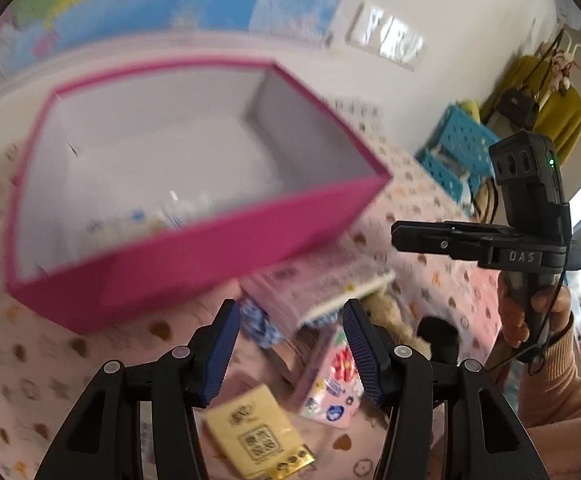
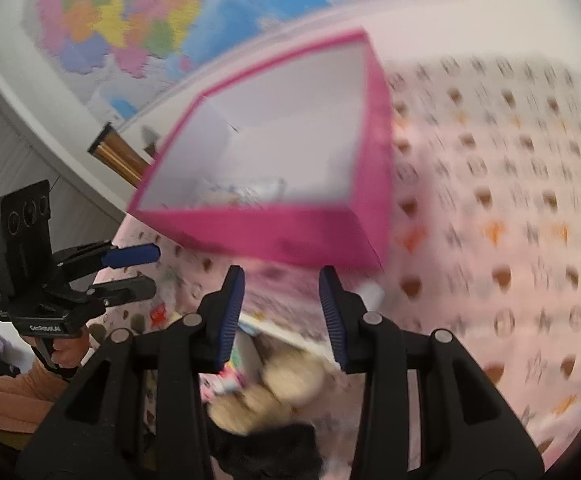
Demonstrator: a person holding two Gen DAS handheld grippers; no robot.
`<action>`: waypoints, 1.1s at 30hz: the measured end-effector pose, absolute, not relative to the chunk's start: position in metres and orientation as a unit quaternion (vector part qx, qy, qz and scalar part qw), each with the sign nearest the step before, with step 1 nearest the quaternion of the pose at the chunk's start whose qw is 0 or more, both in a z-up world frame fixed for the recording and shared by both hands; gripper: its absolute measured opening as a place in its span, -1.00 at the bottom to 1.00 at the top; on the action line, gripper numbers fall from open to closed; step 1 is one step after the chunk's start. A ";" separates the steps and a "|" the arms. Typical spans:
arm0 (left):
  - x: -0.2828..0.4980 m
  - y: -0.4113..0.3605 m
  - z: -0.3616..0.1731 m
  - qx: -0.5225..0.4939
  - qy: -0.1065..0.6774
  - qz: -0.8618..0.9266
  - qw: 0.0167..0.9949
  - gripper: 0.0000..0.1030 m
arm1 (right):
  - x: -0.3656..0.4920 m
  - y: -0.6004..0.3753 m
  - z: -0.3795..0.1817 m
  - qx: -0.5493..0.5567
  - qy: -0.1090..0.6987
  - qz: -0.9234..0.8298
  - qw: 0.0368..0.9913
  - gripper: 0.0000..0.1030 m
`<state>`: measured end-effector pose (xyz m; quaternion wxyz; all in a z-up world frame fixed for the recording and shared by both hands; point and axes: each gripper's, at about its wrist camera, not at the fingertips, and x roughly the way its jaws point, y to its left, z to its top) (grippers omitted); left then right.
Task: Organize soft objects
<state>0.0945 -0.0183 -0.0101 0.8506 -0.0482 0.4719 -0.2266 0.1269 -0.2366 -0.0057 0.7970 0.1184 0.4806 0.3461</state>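
Two grippers hover over a bed spread with a pink sheet (image 2: 490, 208) printed with small brown and orange figures, and both views are blurred. On that sheet sits an open pink box (image 1: 194, 256) with a white inside, and a few pale packets (image 1: 146, 220) lie at the bottom of it near its front wall; what they are is too smeared to tell. The left gripper (image 1: 290, 344) has its blue ribbed fingers apart with nothing clamped between them; seen through the gap, lower down on the sheet just in front of the box, are a pink pack of tissues (image 1: 314, 288), a blue and white patterned cloth (image 1: 256, 320) and a pink flowered packet (image 1: 332, 380). A gold sachet (image 1: 258, 440) bearing a square code lies nearer the camera, below the left finger. The right gripper (image 2: 282, 312) also has its fingers spread and empty, pointing toward the near wall of the box; beneath it lies a beige plush toy (image 2: 274, 388) with a black part (image 2: 266, 452) at the bottom of the view. Each wrist view catches the other gripper off to the side, held by a hand (image 1: 530, 312) in a peach sleeve (image 1: 566, 384). A coloured map (image 2: 130, 20) hangs on the wall behind the bed, and a blue perforated basket (image 1: 456, 152) stands beyond the box in the left view.
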 end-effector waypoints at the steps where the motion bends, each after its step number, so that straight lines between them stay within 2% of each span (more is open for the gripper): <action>1: 0.095 -0.021 -0.015 -0.047 0.479 -0.228 0.846 0.06 | 0.126 -0.242 -0.013 0.128 0.490 0.342 0.791 -0.20; 12: 0.110 -0.038 -0.046 -0.081 0.535 -0.258 0.801 0.06 | 0.128 -0.269 -0.068 0.235 0.553 0.353 0.717 -0.19; 33: 0.128 -0.017 -0.055 -0.179 0.537 -0.272 0.778 0.06 | 0.149 -0.279 -0.078 0.324 0.535 0.380 0.682 -0.09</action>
